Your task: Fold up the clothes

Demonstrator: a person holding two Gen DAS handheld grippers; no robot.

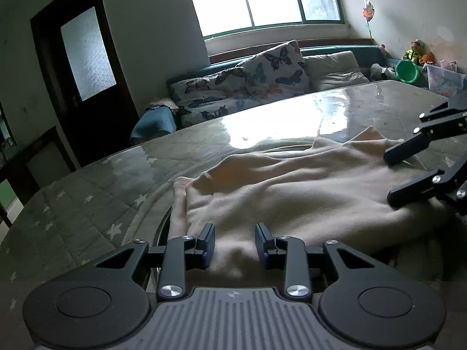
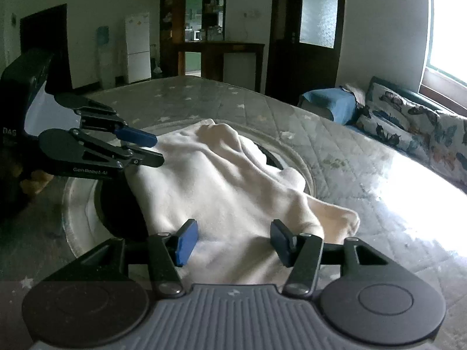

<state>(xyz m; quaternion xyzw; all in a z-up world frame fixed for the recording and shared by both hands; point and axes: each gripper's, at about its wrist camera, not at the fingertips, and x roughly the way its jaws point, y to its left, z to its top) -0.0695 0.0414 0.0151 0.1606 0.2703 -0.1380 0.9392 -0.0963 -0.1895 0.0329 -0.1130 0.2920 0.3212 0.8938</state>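
Cream garment (image 2: 221, 180) bunched on counter (image 2: 364, 175) under both tools. Left tool (image 1: 235, 243) narrow, right tool (image 2: 230, 243) half-wide, both empty. Pinch opposite edges, flatten before folding.

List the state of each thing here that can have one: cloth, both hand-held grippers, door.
Cream cloth: rumpled, unfolded, lying on the table.
Left hand-held gripper: jaws apart, cloth between them, not pinched.
Right hand-held gripper: jaws apart over the cloth, not gripping.
Dark door: closed.
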